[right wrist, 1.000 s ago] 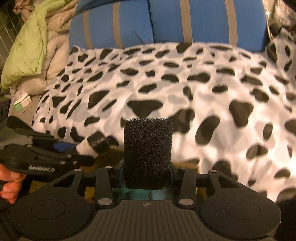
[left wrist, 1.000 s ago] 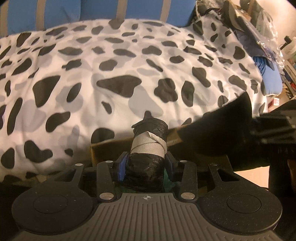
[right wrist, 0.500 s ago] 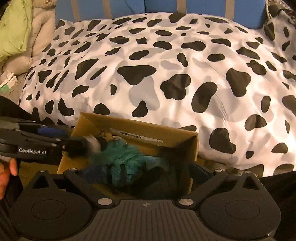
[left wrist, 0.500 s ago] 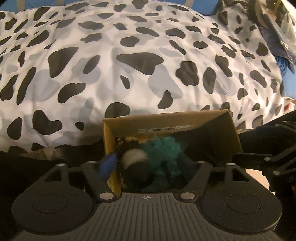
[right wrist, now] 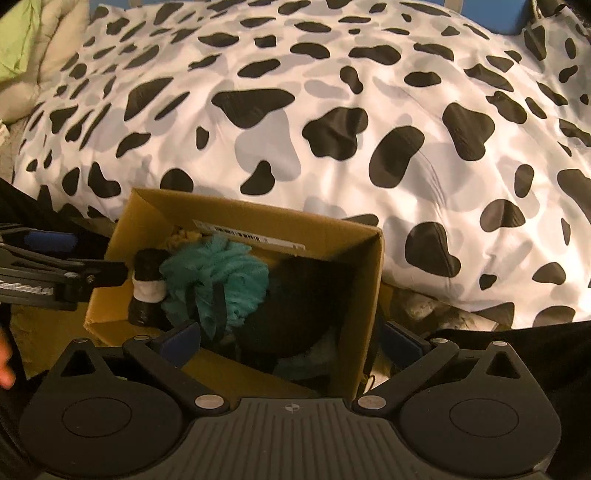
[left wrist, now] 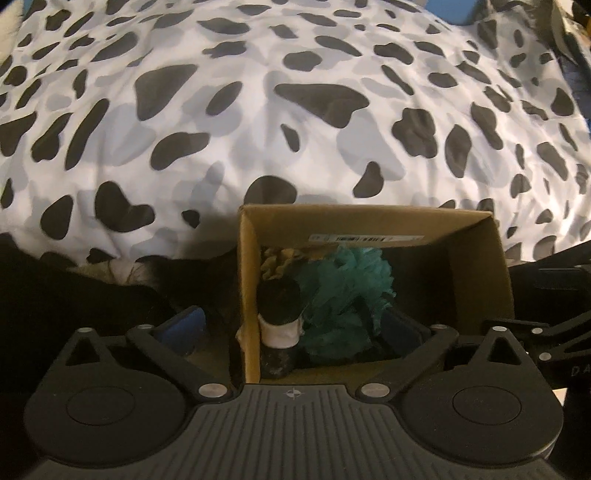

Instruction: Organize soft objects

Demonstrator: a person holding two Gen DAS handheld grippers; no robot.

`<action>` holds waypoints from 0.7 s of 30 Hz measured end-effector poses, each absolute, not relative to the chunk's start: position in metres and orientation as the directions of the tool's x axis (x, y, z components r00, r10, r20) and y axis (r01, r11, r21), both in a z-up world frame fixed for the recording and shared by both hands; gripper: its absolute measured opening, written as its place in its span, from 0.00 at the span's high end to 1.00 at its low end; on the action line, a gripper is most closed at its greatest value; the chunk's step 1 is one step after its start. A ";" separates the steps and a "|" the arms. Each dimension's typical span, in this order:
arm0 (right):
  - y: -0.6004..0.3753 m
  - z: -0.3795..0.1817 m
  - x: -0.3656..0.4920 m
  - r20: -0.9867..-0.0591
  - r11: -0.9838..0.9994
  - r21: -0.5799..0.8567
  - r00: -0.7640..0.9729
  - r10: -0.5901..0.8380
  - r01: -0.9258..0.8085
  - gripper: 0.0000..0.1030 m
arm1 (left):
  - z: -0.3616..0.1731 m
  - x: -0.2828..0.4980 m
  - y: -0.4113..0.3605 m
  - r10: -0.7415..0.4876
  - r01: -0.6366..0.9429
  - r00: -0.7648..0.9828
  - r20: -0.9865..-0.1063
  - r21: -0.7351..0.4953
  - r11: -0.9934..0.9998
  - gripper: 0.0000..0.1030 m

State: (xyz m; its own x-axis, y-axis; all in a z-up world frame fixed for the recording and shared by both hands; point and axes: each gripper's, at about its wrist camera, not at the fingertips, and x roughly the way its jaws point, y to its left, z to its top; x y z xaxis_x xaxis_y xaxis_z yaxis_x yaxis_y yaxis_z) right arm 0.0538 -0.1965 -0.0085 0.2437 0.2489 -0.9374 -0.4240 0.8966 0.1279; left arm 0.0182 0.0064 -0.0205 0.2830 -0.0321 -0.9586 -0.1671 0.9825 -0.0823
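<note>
An open cardboard box [left wrist: 369, 221] [right wrist: 369, 258] stands in front of the cow-print duvet. Inside lie a black roll with a white band [left wrist: 279, 317] [right wrist: 147, 288], a teal mesh pouf [left wrist: 347, 291] [right wrist: 218, 280], a tan fuzzy item [left wrist: 277, 262] and a black foam block [right wrist: 295, 314]. My left gripper [left wrist: 295, 328] is open and empty over the box's left wall. My right gripper [right wrist: 291, 339] is open and empty over the box's right half. The left gripper also shows in the right wrist view [right wrist: 55, 280].
The black-and-white spotted duvet [left wrist: 295, 110] [right wrist: 332, 110] fills the background. A green and beige blanket [right wrist: 22, 44] lies at the far left. A blue cushion [left wrist: 450, 11] is at the back. Dark fabric [left wrist: 74, 295] lies left of the box.
Both grippers opened and let go: the black roll and the black foam block now lie in the box. Both cameras tilted down over the box.
</note>
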 end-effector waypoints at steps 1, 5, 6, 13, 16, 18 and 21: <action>-0.196 -0.009 0.053 -0.939 0.898 0.120 0.244 0.241 -0.424 0.00 | -0.020 0.016 0.006 -0.025 -0.177 0.280 -0.960 -0.077 0.981 0.00; -0.193 -0.010 0.049 -0.947 0.900 0.089 0.244 0.209 -0.426 0.00 | -0.019 0.009 0.003 -0.034 -0.185 0.272 -0.962 -0.087 0.979 0.00; -0.192 -0.010 0.048 -0.949 0.901 0.081 0.245 0.200 -0.425 0.00 | -0.019 0.007 0.001 -0.038 -0.184 0.270 -0.962 -0.091 0.979 0.00; -0.193 -0.009 0.039 -0.955 0.918 0.055 0.246 0.163 -0.393 0.00 | -0.019 -0.004 -0.008 -0.025 -0.189 0.250 -0.968 -0.074 0.979 0.00; -0.195 -0.009 0.034 -0.958 0.925 0.056 0.240 0.155 -0.375 0.00 | -0.018 -0.006 -0.008 -0.021 -0.192 0.247 -0.969 -0.070 0.979 0.00; -0.196 -0.009 0.032 -0.960 0.929 0.051 0.239 0.146 -0.365 0.00 | -0.018 -0.005 -0.008 -0.018 -0.196 0.244 -0.969 -0.068 0.978 0.00; -0.196 -0.010 0.030 -0.963 0.934 0.034 0.237 0.125 -0.354 0.00 | -0.018 -0.003 -0.007 -0.017 -0.199 0.243 -0.970 -0.067 0.978 0.00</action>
State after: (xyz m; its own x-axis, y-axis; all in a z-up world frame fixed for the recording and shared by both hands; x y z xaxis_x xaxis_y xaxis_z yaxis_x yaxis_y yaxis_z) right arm 0.0296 -0.1964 -0.0100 0.2370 0.1253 -0.9634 -0.3544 0.9344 0.0344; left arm -0.0032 -0.0073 -0.0185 0.2425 -0.0166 -0.9700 -0.1993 0.9777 -0.0666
